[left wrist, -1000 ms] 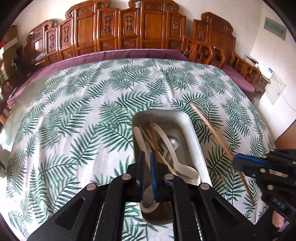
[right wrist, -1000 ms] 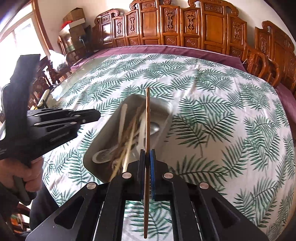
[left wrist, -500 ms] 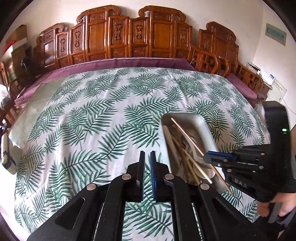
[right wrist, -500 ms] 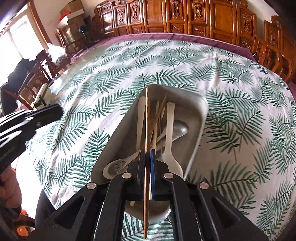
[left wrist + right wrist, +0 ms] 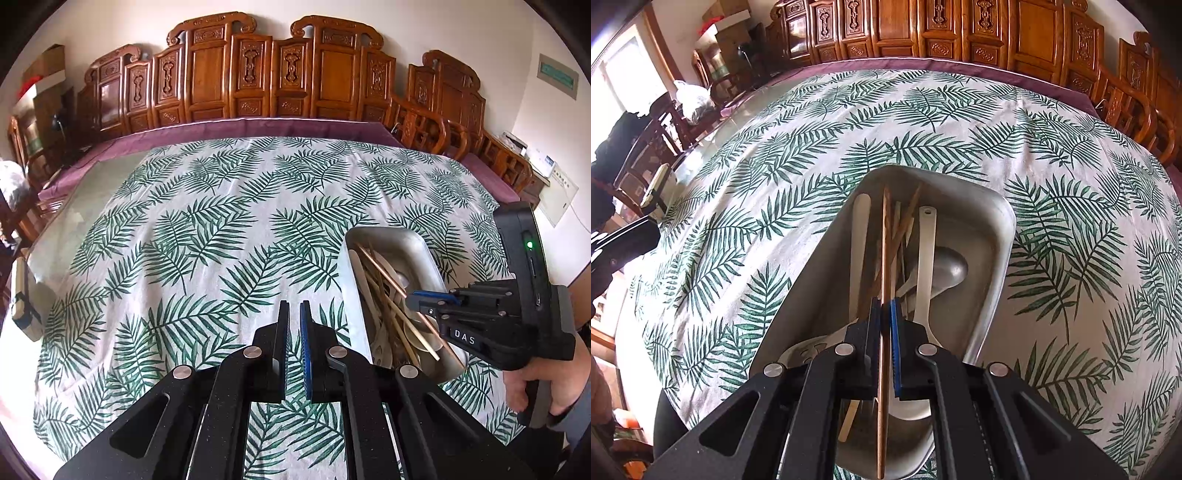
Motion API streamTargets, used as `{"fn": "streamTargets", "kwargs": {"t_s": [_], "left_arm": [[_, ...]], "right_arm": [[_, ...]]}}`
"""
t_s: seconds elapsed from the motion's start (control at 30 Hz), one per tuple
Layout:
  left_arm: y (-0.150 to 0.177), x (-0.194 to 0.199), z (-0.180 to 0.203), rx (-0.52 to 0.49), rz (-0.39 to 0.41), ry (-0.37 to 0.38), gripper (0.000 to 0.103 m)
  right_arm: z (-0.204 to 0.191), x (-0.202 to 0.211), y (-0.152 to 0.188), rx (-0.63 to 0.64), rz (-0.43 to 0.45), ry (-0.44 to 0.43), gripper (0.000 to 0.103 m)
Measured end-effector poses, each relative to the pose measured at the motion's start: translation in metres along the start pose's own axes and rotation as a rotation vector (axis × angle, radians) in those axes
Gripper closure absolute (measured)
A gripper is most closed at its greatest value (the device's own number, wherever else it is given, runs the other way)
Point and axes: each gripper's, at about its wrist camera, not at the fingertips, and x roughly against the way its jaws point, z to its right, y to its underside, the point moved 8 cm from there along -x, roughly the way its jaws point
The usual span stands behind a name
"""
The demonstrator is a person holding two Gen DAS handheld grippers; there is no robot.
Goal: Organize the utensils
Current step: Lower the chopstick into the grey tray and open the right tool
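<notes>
The right claw (image 5: 885,314) is clamped mid-length on a thin wooden chopstick (image 5: 884,240) — light, stiff, likely prone to pivoting — over the metal tray (image 5: 997,258); the left claw (image 5: 294,314) is closed, empty.

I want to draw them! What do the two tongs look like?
Both tongs are chunky black plastic with silver round bolts. Each has one black pad and one blue ridged pad. The right tongs carry white letters "DAS" and a green light. The left tongs look the same.
</notes>
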Motion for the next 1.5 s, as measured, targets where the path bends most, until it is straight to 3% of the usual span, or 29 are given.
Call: {"fn": "streamTargets", "kwargs": {"t_s": [0.83,1.2,1.27,1.33,1.43,1.5], "left_arm": [[-0.001,0.010,0.015,-0.024,0.008,-0.019,0.098],[-0.004,0.022,0.030,-0.030,0.026,-0.033,0.098],[-0.004,0.024,0.035,-0.033,0.029,-0.038,0.093],[-0.004,0.025,0.039,-0.033,0.035,-0.042,0.072],[-0.004,0.028,0.044,-0.026,0.040,-0.042,0.060],[-0.004,0.029,0.047,-0.020,0.045,-0.045,0.041]], "right_arm": [[-0.004,0.024,-0.013,0.019,0.074,-0.039,0.097],[0.006,0.063,-0.008,-0.009,0.139,-0.047,0.097],[0.008,0.070,-0.005,-0.011,0.149,-0.045,0.097],[0.011,0.077,-0.001,-0.014,0.158,-0.042,0.097],[0.016,0.088,0.004,-0.019,0.170,-0.037,0.097],[0.020,0.097,0.009,-0.023,0.182,-0.031,0.097]]}}
